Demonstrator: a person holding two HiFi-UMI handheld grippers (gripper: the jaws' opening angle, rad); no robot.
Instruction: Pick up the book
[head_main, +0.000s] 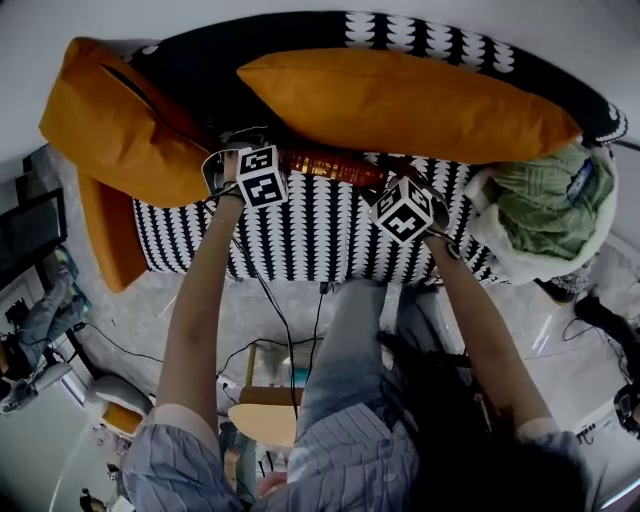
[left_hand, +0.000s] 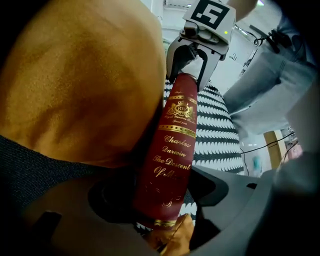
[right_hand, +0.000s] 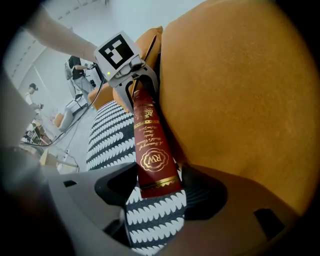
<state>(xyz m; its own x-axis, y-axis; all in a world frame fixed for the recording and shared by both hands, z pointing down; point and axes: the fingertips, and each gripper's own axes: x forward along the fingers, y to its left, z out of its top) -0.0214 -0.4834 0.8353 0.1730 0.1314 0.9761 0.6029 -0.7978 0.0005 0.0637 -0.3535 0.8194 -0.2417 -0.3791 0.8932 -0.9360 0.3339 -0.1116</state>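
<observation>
Head view: shows green cloth (head_main: 545, 205) heaped in a white fleecy holder (head_main: 490, 240) at the right end of the sofa (head_main: 320, 235); basket or bag, cannot tell. Shows the book (head_main: 330, 165), red, lying along the back of the seat under a long orange cushion (head_main: 400, 100), with left tongs (head_main: 283, 160) at one end and right tongs (head_main: 388, 180) at the other.

Left gripper view: reads in gold on the spine "Charles Darwin", "The Descent Of M…", below an "RW" crest. Finds left tongs (left_hand: 160, 202) narrowed onto the near end of the book (left_hand: 172, 145), pinching it; right tongs (left_hand: 192, 57) clamped on the far end.

Right gripper view: repeats the "RW" crest. Finds right tongs (right_hand: 155, 185) closed against the book (right_hand: 150, 145), left tongs (right_hand: 136, 82) gripping the far end, cushion (right_hand: 235, 90) touching the book's side.
</observation>
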